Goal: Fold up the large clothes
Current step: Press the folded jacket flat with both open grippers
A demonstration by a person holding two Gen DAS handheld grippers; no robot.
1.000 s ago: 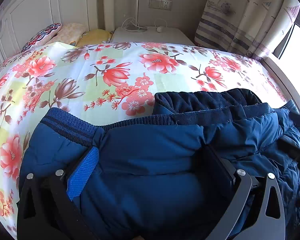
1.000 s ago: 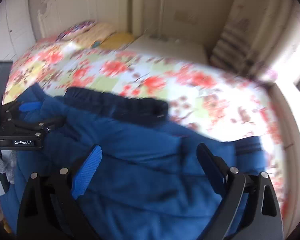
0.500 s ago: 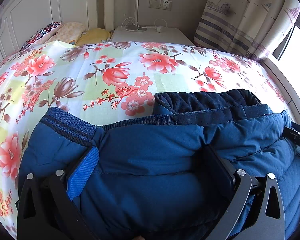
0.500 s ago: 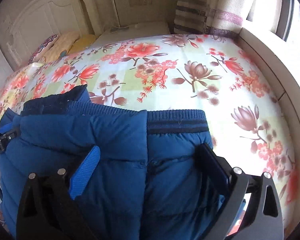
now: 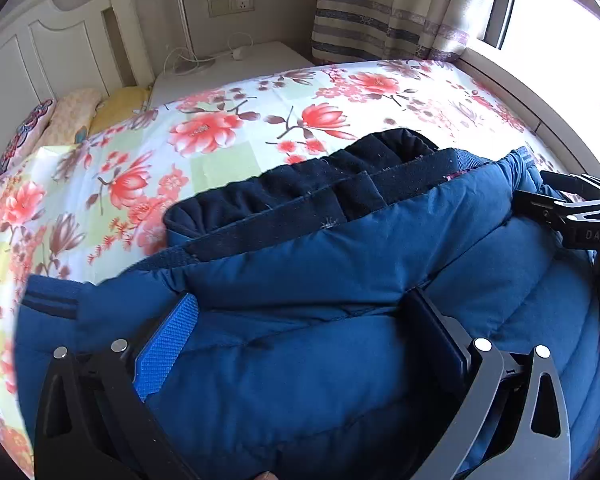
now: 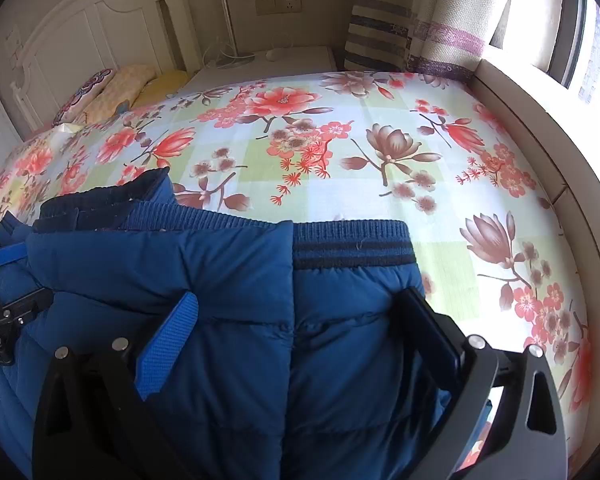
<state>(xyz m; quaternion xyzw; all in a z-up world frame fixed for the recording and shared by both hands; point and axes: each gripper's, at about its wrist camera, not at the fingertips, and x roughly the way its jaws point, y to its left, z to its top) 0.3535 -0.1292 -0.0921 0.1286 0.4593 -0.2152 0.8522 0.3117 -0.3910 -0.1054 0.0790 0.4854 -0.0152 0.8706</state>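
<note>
My left wrist camera sits low over the blue padded jacket (image 5: 340, 340), close up, facing across the floral bedspread (image 5: 220, 140) toward the headboard (image 5: 60, 60). My right wrist camera looks the same way from further right. Both share the jacket, bedspread and wall socket (image 6: 278, 4), and each catches the other gripper at its edge

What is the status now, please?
Left tool and right tool open, fingers astride blue padded jacket. Jacket folded on floral bedsheet. Nothing in the way.
</note>
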